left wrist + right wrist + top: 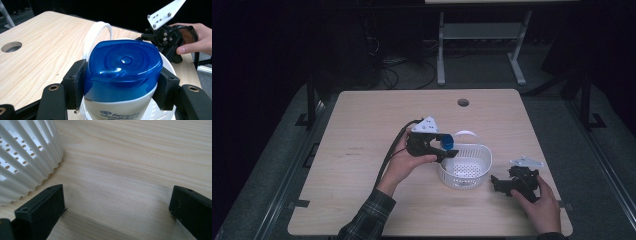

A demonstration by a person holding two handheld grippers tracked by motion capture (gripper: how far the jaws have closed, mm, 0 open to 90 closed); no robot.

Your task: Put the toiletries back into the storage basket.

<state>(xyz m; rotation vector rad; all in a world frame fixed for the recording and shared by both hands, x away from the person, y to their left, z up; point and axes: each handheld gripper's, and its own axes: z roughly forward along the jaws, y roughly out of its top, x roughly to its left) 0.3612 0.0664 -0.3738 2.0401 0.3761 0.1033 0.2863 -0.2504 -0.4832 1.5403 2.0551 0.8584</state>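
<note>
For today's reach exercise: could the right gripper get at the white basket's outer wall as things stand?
Probably yes: the right gripper rests open on the table beside the white basket, with bare wood between them.

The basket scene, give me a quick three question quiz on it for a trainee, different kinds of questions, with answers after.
1. True or false: the left gripper is shut on the bottle.
2. The bottle's cap is: A) red B) blue C) green
3. Fill in: the right gripper rests open on the table beside the white ____.

Key:
1. True; its pads press both sides of the cap, above the basket.
2. B
3. basket; nothing lies between its jaws.
</note>
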